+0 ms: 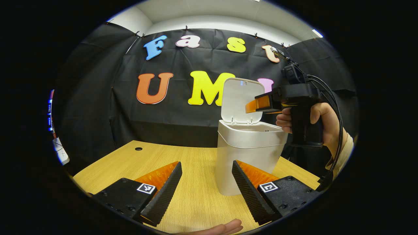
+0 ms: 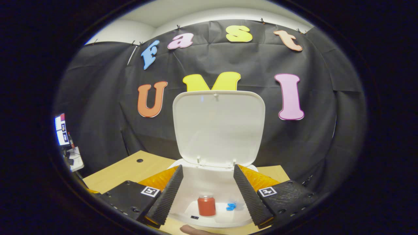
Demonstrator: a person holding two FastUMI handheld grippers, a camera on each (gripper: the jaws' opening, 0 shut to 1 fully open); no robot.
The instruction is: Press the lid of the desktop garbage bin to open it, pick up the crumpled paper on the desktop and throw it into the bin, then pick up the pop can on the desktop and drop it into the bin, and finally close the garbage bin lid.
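While the bin point(image 1: 243, 156) stands on the wooden desk point(image 1: 192, 169) toward its right side, its lid point(image 1: 241, 98) is flipped up and leaning back against the black cloth wall. Over in the left gripper view, the left gripper point(image 1: 206, 169) hangs low above the desk, its two fingers spread wide with nothing between them, the bin's body just beyond its right finger. A fingertip of the person's hand point(image 1: 225, 227) peeks in at the bottom edge. Up to the right, the right gripper point(image 1: 258, 105) is held by a hand point(image 1: 321, 124) above the bin's open mouth, cables trailing down from it; from this angle I cannot tell how far its fingers are apart.

Switch to the right gripper view and it is clear: the right gripper point(image 2: 208, 173) is spread wide, empty, looking straight down into the bin point(image 2: 209, 178). The lid point(image 2: 218, 125) stands upright behind the opening. Down on the bin's floor sits the red can point(image 2: 206, 205), upright, and just to its right a small blue scrap point(image 2: 231, 206), too small to make out; the two are near but apart. A little dark hole point(image 2: 139, 160) marks the desk point(image 2: 130, 171) toward its far left corner.
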